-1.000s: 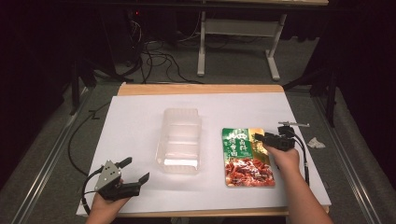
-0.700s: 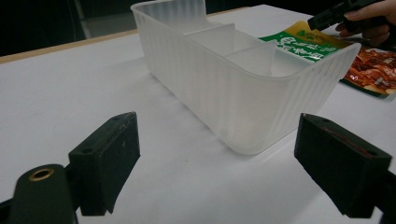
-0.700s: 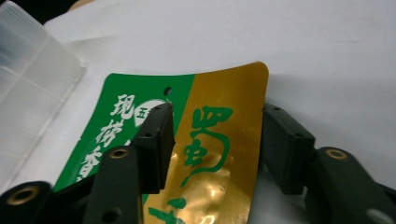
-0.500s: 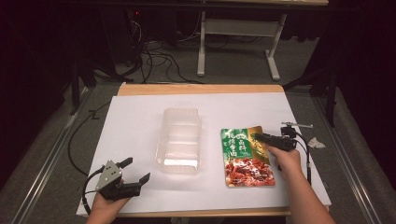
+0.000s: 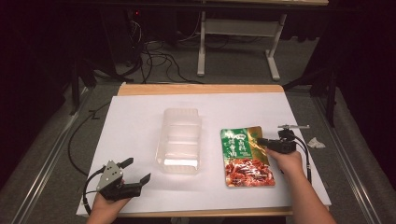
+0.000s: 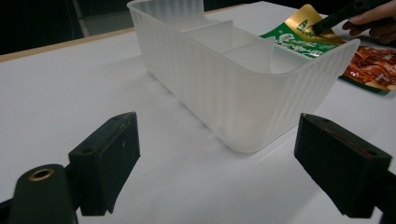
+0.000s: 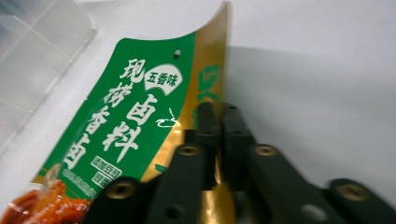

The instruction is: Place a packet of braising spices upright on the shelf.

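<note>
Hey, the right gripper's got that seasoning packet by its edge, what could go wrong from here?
1. The right gripper has just closed on only the thin gold edge of the packet, so the flat pouch may slip free when lifted.
2. Held by one edge, it already curls and could flop or swing, catching the rim of the clear divided bin beside it.
3. The left gripper stands open and apart from the bin, so a bump could shove the light bin across the white table.

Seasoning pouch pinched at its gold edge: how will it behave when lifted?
Likely floppy: the pouch already curls up where the right gripper has just closed on its edge. Probably light, being flat on the table. The glossy film may slip, so the rest could sag and swing.
</note>
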Demonstrator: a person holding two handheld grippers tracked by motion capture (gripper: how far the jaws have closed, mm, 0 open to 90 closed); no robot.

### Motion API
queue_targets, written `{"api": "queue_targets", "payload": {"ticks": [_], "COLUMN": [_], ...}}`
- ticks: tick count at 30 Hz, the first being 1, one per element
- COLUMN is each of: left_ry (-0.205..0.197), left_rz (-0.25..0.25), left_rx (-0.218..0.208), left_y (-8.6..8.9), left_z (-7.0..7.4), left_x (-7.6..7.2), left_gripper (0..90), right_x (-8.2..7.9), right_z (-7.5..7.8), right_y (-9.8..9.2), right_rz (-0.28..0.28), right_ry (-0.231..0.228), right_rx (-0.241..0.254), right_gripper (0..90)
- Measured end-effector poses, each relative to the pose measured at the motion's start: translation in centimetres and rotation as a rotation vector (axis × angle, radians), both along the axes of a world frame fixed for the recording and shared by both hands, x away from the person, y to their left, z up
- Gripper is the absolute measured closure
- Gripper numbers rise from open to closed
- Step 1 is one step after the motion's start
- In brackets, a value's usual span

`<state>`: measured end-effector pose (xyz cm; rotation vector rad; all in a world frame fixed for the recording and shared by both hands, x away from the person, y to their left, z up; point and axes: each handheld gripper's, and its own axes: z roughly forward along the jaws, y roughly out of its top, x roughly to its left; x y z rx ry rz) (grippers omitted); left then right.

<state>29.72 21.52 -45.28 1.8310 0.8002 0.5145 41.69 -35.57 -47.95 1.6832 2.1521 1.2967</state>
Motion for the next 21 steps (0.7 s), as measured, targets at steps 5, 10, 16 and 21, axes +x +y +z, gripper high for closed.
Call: {"api": "queue_targets", "payload": {"ticks": [5, 10, 16, 21], "left_ry": [0.002, 0.002, 0.001, 0.008], "left_rz": [0.0, 0.001, 0.003, 0.002], "left_rx": [0.0, 0.001, 0.002, 0.007], "left_y": [0.0, 0.0, -0.2, -0.3], "left_z": [0.0, 0.0, 0.0, -0.1], "left_x": [0.0, 0.0, -0.1, 0.0], "left_gripper": [15.0, 15.0, 15.0, 15.0], "right_x": [-1.1, -3.3, -6.1, -7.4], "right_z": [1.3, 3.1, 4.2, 5.5], "right_y": [0.4, 0.7, -0.1, -0.3], "right_rz": [0.02, 0.025, -0.007, -0.001], "right_ry": [-0.066, -0.16, -0.262, -0.316], "right_rx": [-0.022, -0.038, 0.04, 0.117], "right_gripper": [90.0, 90.0, 90.0, 90.0]}}
